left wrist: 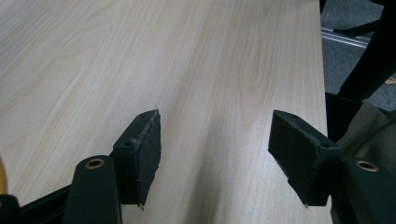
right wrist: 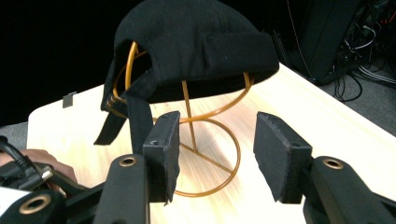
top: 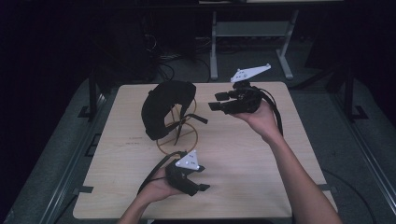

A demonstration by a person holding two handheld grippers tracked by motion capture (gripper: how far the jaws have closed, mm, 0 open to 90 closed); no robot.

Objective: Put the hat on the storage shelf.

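Cap (right wrist: 187, 42) is seen draped on the wire stand (right wrist: 205, 154) near the table's (top: 243, 154) far-left corner, ungripped, with the right gripper (right wrist: 217, 149) spread and aimed at it, the left gripper (left wrist: 215, 154) spread over bare wood, so any handling seems left undone.

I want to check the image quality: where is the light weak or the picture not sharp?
High view: the table is lit, the room behind nearly black. Right gripper view: the black cap loses detail against the dark background. Left gripper view: the wood is bright and the jaws look slightly soft.
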